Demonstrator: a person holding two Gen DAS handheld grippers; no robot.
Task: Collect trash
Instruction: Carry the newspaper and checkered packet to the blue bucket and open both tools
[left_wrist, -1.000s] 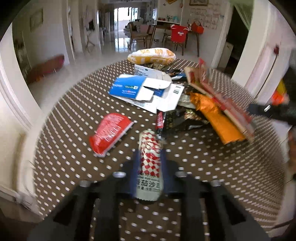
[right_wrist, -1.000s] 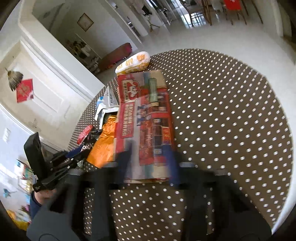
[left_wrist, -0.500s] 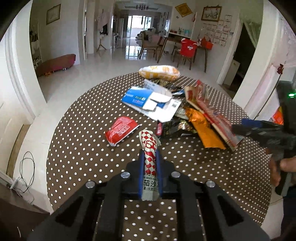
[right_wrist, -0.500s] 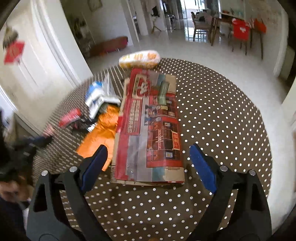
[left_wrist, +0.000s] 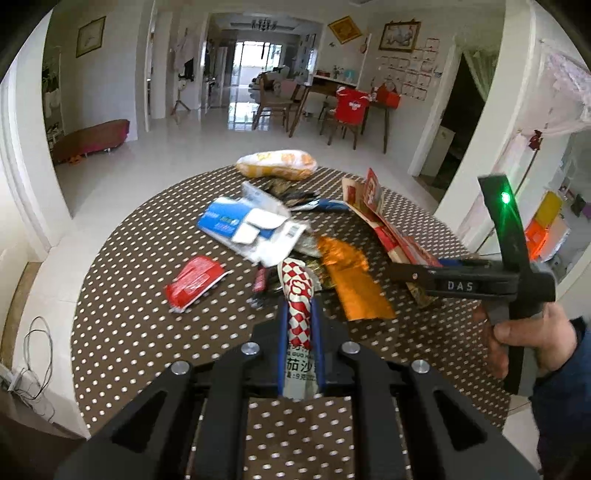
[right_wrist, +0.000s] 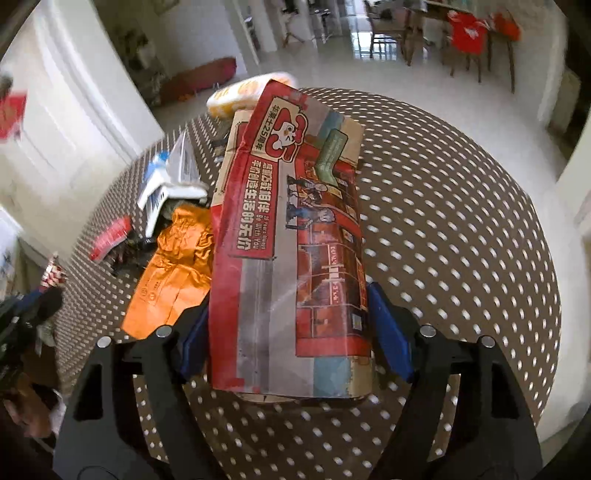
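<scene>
Our left gripper (left_wrist: 300, 325) clenches a checkered sachet (left_wrist: 298, 295); our right gripper (right_wrist: 291, 325) pinches the red bag (right_wrist: 291, 236) (lifted off the table (right_wrist: 461, 229)). Orange wrapper (right_wrist: 173, 273) and more litter remain; no bin visible.

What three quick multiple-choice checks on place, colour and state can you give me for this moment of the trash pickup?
1. Where does the orange wrapper lie relative to the big red paper bag in the right wrist view?
A. To its left
B. To its right
C. On top of it

2. What pattern shows on the sachet in the left gripper?
A. Blue stripes
B. Red and white checks
C. Plain green

3. What is the right gripper doing?
A. Wide open, apart from everything
B. Shut on the orange wrapper
C. Closed on the red paper bag's sides

Key: 1 A, orange foil shows left of the bag; 2 B, checks show between the fingers; 3 C, both blue pads touch the bag's edges.
</scene>
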